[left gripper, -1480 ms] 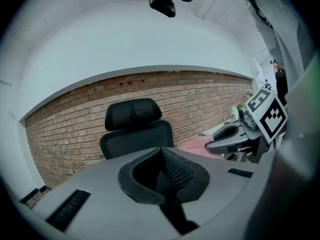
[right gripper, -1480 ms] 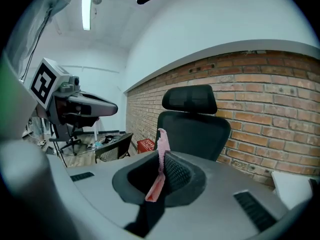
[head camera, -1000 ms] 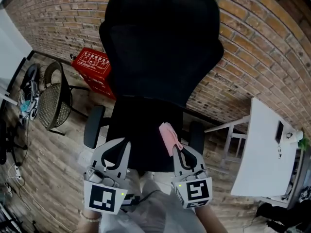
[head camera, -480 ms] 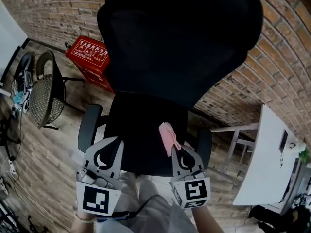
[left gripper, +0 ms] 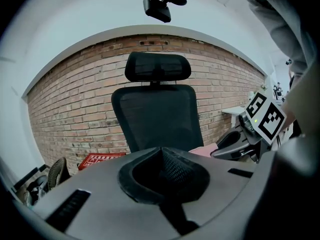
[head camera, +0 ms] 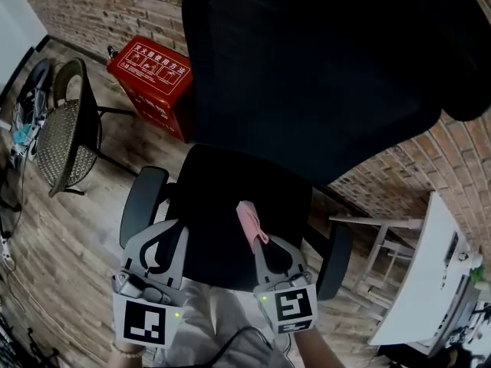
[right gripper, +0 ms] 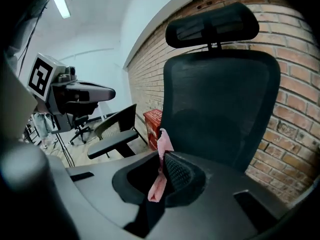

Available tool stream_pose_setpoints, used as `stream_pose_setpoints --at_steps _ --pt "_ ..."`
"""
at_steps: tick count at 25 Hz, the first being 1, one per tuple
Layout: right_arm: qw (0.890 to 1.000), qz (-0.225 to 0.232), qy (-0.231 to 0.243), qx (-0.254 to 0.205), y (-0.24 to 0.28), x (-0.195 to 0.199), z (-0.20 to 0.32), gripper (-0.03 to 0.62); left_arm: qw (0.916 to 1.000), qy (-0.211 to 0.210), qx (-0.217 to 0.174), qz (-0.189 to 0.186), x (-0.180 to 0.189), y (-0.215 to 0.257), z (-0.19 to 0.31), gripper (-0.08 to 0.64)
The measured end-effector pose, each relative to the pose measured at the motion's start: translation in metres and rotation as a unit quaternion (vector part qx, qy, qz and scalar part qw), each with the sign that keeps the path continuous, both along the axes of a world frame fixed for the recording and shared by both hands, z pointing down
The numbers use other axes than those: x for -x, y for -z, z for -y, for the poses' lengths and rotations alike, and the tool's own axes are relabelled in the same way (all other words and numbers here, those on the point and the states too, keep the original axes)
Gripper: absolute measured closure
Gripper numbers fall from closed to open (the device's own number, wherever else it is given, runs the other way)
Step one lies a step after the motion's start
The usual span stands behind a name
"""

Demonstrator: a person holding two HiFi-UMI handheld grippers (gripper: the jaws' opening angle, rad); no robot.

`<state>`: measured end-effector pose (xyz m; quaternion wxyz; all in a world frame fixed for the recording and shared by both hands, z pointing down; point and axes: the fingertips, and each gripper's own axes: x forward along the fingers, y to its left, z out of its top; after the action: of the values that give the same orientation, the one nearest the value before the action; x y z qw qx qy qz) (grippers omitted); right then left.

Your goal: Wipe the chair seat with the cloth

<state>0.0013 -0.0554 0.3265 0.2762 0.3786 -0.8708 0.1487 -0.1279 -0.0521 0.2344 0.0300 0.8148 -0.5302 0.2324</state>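
A black office chair fills the head view, its seat (head camera: 222,198) below a tall mesh backrest (head camera: 322,90). My right gripper (head camera: 259,240) hovers over the seat's front right part, shut on a pink cloth (head camera: 249,222) that sticks up from its tips. In the right gripper view the cloth (right gripper: 163,141) is pinched between the jaws of the right gripper (right gripper: 164,156), in front of the backrest (right gripper: 225,109). My left gripper (head camera: 172,227) is at the seat's front left, shut with nothing in it. Its tips meet in the left gripper view (left gripper: 161,151).
The chair's armrests (head camera: 142,204) (head camera: 334,259) flank the seat. A red box (head camera: 149,75) stands against the brick wall, a mesh side chair (head camera: 65,129) to the left, and a white table (head camera: 430,282) to the right. The floor is wooden planks.
The head view has moved closer over the chair, so the backrest looms larger. Both grippers have shifted a little left over the seat's front, the cloth still pinched in the right one.
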Motion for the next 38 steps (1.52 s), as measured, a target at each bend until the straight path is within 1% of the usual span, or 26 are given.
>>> stream_pose_setpoints --at_steps 3,8,14,21,26,32,35,38 --pt "1.0 0.007 0.018 0.015 -0.021 0.029 0.011 0.542 1.0 0.0 -0.005 0.007 0.017 -0.015 0.015 0.541" --pt "0.999 0.009 0.049 0.012 -0.052 0.066 0.025 0.543 0.9999 0.003 -0.003 0.011 0.041 -0.032 0.027 0.541" --pt "0.996 0.013 0.087 0.024 -0.088 0.107 0.035 0.542 0.9994 0.031 0.012 -0.004 0.069 -0.051 0.038 0.541" --pt "0.993 0.017 0.115 0.036 -0.134 0.142 0.05 0.543 0.9989 0.039 0.026 -0.008 0.09 -0.076 0.05 0.541" --pt "0.991 0.024 0.123 0.036 -0.156 0.157 0.065 0.543 0.9991 0.028 0.031 -0.01 0.086 -0.091 0.063 0.541" --pt "0.988 0.034 0.149 0.032 -0.186 0.17 0.081 0.543 0.9994 0.002 0.032 -0.015 0.062 -0.11 0.082 0.541" --pt "0.989 0.027 0.139 0.035 -0.206 0.169 0.092 0.543 0.9993 -0.012 0.029 -0.022 0.051 -0.12 0.09 0.541" --pt "0.992 0.022 0.117 0.044 -0.228 0.164 0.102 0.543 0.9991 -0.026 0.028 -0.017 0.042 -0.131 0.095 0.541"
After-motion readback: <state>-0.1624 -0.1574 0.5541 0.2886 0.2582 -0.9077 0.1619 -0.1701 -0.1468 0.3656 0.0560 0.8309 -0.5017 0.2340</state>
